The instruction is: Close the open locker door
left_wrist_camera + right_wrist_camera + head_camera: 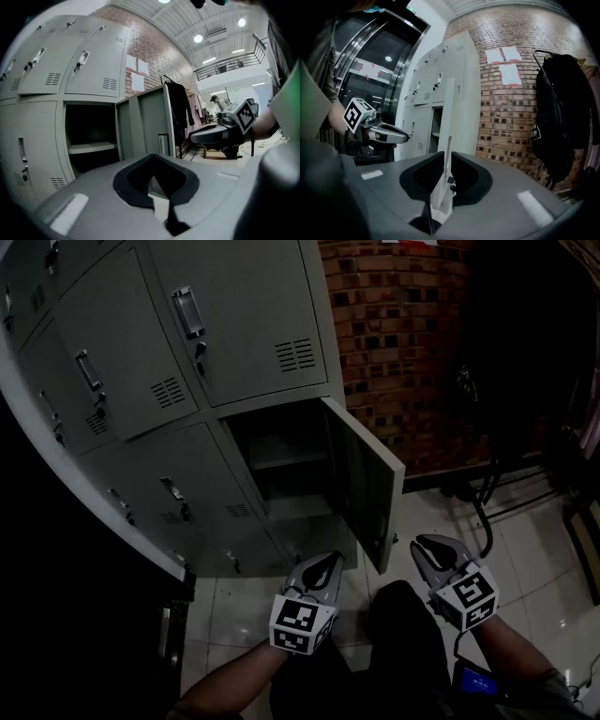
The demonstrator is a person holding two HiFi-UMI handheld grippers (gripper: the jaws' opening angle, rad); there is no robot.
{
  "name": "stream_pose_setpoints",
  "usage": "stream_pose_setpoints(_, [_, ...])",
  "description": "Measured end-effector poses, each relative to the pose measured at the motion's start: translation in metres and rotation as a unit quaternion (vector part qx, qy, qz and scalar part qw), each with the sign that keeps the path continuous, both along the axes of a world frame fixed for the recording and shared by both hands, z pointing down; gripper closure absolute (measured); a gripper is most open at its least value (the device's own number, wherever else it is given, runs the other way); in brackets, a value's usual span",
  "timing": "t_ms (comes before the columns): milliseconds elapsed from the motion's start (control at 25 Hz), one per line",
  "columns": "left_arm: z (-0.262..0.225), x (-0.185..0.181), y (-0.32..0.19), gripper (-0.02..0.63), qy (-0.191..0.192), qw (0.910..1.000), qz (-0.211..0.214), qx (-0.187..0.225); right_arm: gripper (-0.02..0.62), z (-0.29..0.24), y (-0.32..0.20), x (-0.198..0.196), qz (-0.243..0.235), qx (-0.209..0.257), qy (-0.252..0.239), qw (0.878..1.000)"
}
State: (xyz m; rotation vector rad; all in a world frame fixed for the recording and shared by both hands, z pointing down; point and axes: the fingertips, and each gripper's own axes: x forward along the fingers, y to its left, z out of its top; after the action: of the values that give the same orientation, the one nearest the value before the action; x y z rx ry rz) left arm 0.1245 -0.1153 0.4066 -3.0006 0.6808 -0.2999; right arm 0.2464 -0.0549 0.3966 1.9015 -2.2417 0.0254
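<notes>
Task item: open locker door (367,479), lower right unit of the grey locker bank, swung well out from its compartment (281,486)
Door position from fingers: ahead of both grippers and above them in the head view, apart from both, no contact
Door long axis: upright; free edge turned toward the person, hinge side at the right rim of the compartment
Left gripper (330,561): jaws together at the tips, nothing held; only the hollow between the dark pads showing
Right gripper (424,545): jaws a narrow slit apart, nothing gripped; door seen far beyond through the slit, not between the pads
Side relation: door standing between the two grippers; inner face toward the left gripper, outer face toward the right gripper and the brick wall (403,343)
Left gripper view: inner face of the door (150,119) ahead and slightly right of the fingers, shelf (91,148) inside the compartment to the left
Right gripper view: door (446,117) almost edge-on, dead ahead of the fingers
Nearer hand (judgement): right gripper, better placed to press the outer face and swing the door leftward into the frame
Hidden or unclear: hinge line not visible; outer face seen only at a grazing angle; latch detail on the door edge too small to read; head view dark, lower door corner hard to separate from the floor
</notes>
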Motion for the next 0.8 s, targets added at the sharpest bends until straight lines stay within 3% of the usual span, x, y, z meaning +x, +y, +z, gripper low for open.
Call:
stream_pose_setpoints(280, [-0.018, 0.012, -0.026, 0.604, 0.027, 0.9996, 0.001, 0.011, 0.416, -0.005, -0.030, -0.010, -0.048, 0.003, -0.002, 0.999])
stream_pose_setpoints(800, [0.009, 0.011, -0.061, 0.603, 0.011, 0.9998, -0.015, -0.006, 0.357, 0.028, -0.075, -0.023, -0.106, -0.033, 0.003, 0.994])
